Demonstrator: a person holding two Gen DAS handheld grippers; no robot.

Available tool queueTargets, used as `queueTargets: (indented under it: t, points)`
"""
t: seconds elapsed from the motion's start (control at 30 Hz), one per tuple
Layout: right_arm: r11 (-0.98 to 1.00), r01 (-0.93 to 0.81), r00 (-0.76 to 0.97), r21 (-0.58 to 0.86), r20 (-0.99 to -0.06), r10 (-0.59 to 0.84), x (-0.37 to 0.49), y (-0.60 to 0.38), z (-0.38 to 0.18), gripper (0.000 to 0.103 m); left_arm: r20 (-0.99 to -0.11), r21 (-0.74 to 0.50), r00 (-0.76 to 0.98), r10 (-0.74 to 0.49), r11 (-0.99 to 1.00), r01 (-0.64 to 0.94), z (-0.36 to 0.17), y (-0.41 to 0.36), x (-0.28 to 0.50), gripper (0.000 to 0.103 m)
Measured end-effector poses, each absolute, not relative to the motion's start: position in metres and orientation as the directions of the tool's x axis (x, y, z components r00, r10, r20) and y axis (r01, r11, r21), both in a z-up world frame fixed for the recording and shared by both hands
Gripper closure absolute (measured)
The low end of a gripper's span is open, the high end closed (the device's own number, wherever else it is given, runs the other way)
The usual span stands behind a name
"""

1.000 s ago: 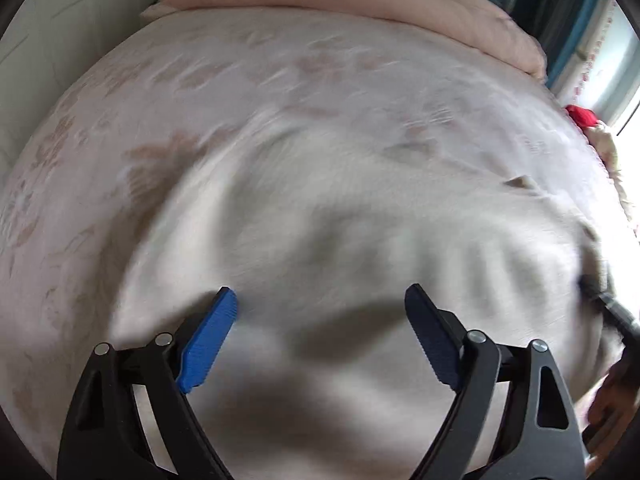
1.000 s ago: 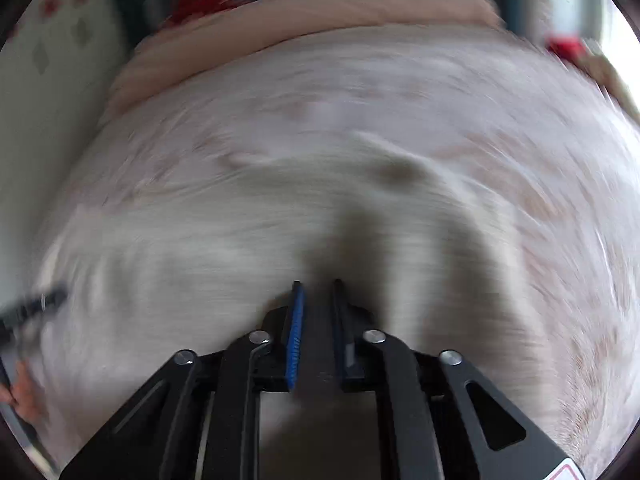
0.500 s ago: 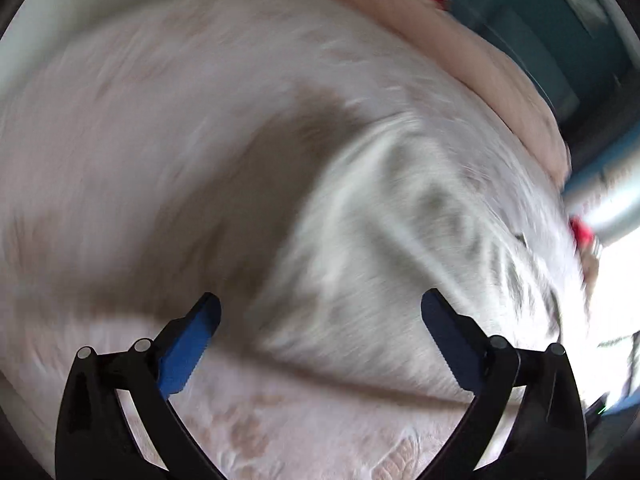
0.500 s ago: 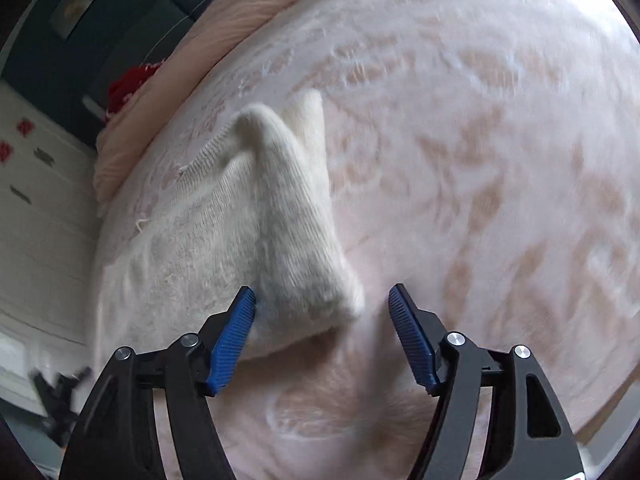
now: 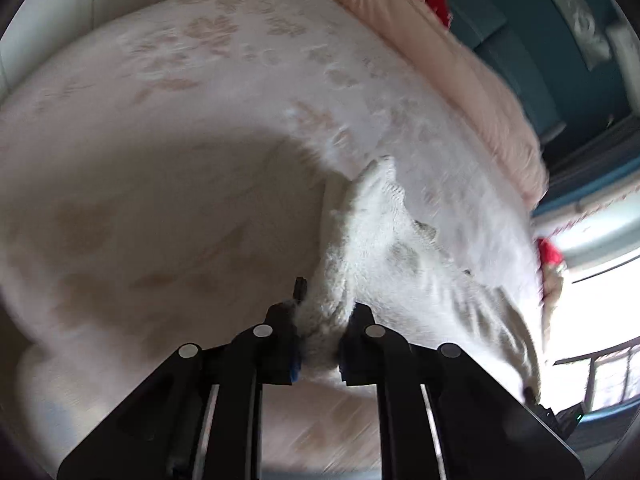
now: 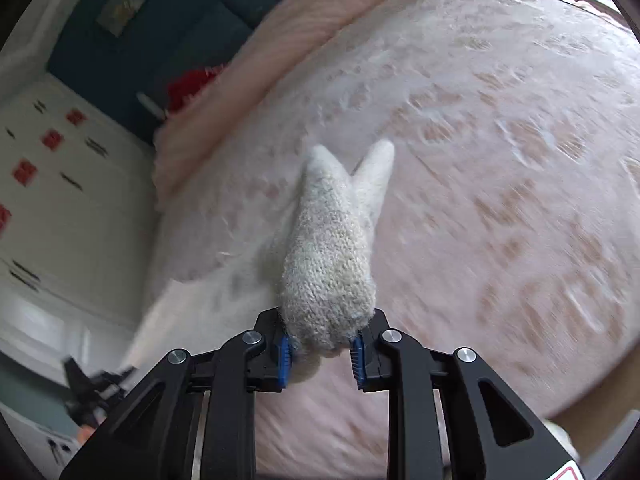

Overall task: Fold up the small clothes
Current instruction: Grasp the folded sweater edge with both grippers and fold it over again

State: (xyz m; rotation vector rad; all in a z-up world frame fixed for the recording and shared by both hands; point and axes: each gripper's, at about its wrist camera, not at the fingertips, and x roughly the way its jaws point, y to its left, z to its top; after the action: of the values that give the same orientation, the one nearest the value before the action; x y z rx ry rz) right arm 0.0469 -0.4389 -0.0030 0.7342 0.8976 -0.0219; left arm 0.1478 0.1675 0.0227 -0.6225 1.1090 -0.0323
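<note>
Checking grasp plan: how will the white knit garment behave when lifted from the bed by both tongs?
Probably floppy: the knit bunches into soft folds where the right tongs are closing on it. Likely light, sagging between the left tongs and the right. The fuzzy yarn should resist slipping.

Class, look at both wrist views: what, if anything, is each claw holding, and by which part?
Both are closing on the white knitted garment: the left claw on a bunched edge, the right claw on a folded corner. Which garment part cannot be told.
</note>
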Motion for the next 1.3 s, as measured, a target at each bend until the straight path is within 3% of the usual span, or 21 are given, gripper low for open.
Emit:
queueTargets:
  t: [0.13, 0.2, 0.27, 0.3, 0.33, 0.37, 0.4, 0.43, 0.5, 0.63, 0.67, 0.7, 0.73, 0.8, 0.9, 1.0, 1.07, 1.17, 1.2, 1.27, 1.3]
  points:
    - [0.827, 0.385, 0.439, 0.409, -0.869, 0.226, 0.011, -0.427, -0.075, 0.074, -0.902, -0.402, 0.298, -0.313, 0.861, -0.312, -0.034, 0.171, 0.106, 0.087]
    - [0.813, 0.405, 0.442, 0.418, -0.868, 0.226, 0.004, -0.425, -0.086, 0.065, -0.909, -0.392, 0.283, -0.305, 0.857, -0.334, -0.059, 0.169, 0.094, 0.081]
    - [0.806, 0.428, 0.497, 0.409, -0.851, 0.168, 0.002, -0.433, -0.060, 0.062, -0.896, -0.389, 0.358, -0.262, 0.854, -0.346, -0.043, 0.171, 0.094, 0.077]
    - [0.830, 0.421, 0.530, 0.366, -0.842, 0.102, 0.004, -0.434, -0.043, 0.055, -0.883, -0.372, 0.410, -0.229, 0.874, -0.313, -0.022, 0.169, 0.102, 0.071]
    - [0.855, 0.403, 0.566, 0.328, -0.823, 0.049, 0.010, -0.434, -0.026, 0.048, -0.868, -0.359, 0.452, -0.207, 0.889, -0.283, -0.007, 0.168, 0.109, 0.055]
    - [0.881, 0.366, 0.608, 0.300, -0.794, 0.018, 0.023, -0.434, -0.007, 0.034, -0.850, -0.340, 0.496, -0.179, 0.905, -0.255, 0.009, 0.165, 0.119, 0.043]
    - [0.896, 0.334, 0.632, 0.292, -0.775, 0.016, 0.040, -0.433, 0.004, 0.027, -0.829, -0.326, 0.535, -0.159, 0.916, -0.233, 0.022, 0.163, 0.128, 0.018]
    - [0.909, 0.300, 0.646, 0.289, -0.763, 0.030, 0.058, -0.430, 0.010, 0.027, -0.803, -0.335, 0.573, -0.164, 0.919, -0.207, 0.035, 0.158, 0.146, 0.009]
    - [0.931, 0.230, 0.639, 0.285, -0.765, 0.076, 0.105, -0.420, 0.004, 0.024, -0.781, -0.367, 0.584, -0.221, 0.919, -0.143, 0.037, 0.147, 0.179, 0.009]
    - [0.949, 0.231, 0.522, 0.214, -0.851, 0.064, 0.180, -0.397, -0.046, 0.026, -0.855, -0.397, 0.426, -0.296, 0.902, -0.169, -0.024, 0.122, 0.237, 0.012]
    - [0.945, 0.244, 0.499, 0.217, -0.864, 0.069, 0.189, -0.394, -0.059, 0.063, -0.877, -0.382, 0.385, -0.288, 0.904, -0.192, -0.038, 0.117, 0.244, 0.021]
    - [0.933, 0.256, 0.486, 0.253, -0.868, 0.102, 0.189, -0.392, -0.066, 0.093, -0.884, -0.369, 0.370, -0.287, 0.913, -0.174, -0.044, 0.110, 0.248, 0.052]
    - [0.915, 0.271, 0.497, 0.299, -0.858, 0.133, 0.185, -0.392, -0.066, 0.094, -0.893, -0.331, 0.369, -0.259, 0.932, -0.148, -0.044, 0.107, 0.244, 0.071]
    - [0.902, 0.253, 0.608, 0.351, -0.782, 0.134, 0.166, -0.395, -0.032, 0.095, -0.879, -0.323, 0.405, -0.251, 0.939, -0.117, -0.033, 0.106, 0.240, 0.088]
    - [0.895, 0.283, 0.669, 0.345, -0.739, 0.074, 0.151, -0.420, -0.009, 0.095, -0.856, -0.316, 0.461, -0.234, 0.942, -0.109, -0.014, 0.112, 0.243, 0.091]
    - [0.887, 0.381, 0.511, 0.262, -0.859, 0.034, 0.168, -0.450, -0.070, 0.095, -0.891, -0.256, 0.410, -0.193, 0.961, -0.104, -0.042, 0.104, 0.266, 0.093]
    - [0.886, 0.379, 0.497, 0.267, -0.866, 0.048, 0.168, -0.453, -0.089, 0.095, -0.912, -0.211, 0.377, -0.158, 0.972, -0.103, -0.064, 0.099, 0.271, 0.092]
    - [0.876, 0.396, 0.546, 0.275, -0.838, 0.016, 0.155, -0.452, -0.055, 0.076, -0.901, -0.177, 0.414, -0.126, 0.980, -0.087, -0.045, 0.094, 0.266, 0.088]
    - [0.883, 0.393, 0.581, 0.257, -0.813, -0.022, 0.145, -0.445, -0.036, 0.076, -0.893, -0.184, 0.432, -0.127, 0.979, -0.092, -0.035, 0.094, 0.263, 0.085]
    - [0.908, 0.334, 0.654, 0.252, -0.756, -0.030, 0.127, -0.427, -0.008, 0.076, -0.851, -0.191, 0.511, -0.120, 0.978, -0.088, -0.006, 0.095, 0.242, 0.071]
    - [0.915, 0.307, 0.671, 0.262, -0.741, -0.013, 0.122, -0.416, -0.001, 0.076, -0.831, -0.200, 0.542, -0.127, 0.977, -0.078, 0.004, 0.093, 0.232, 0.054]
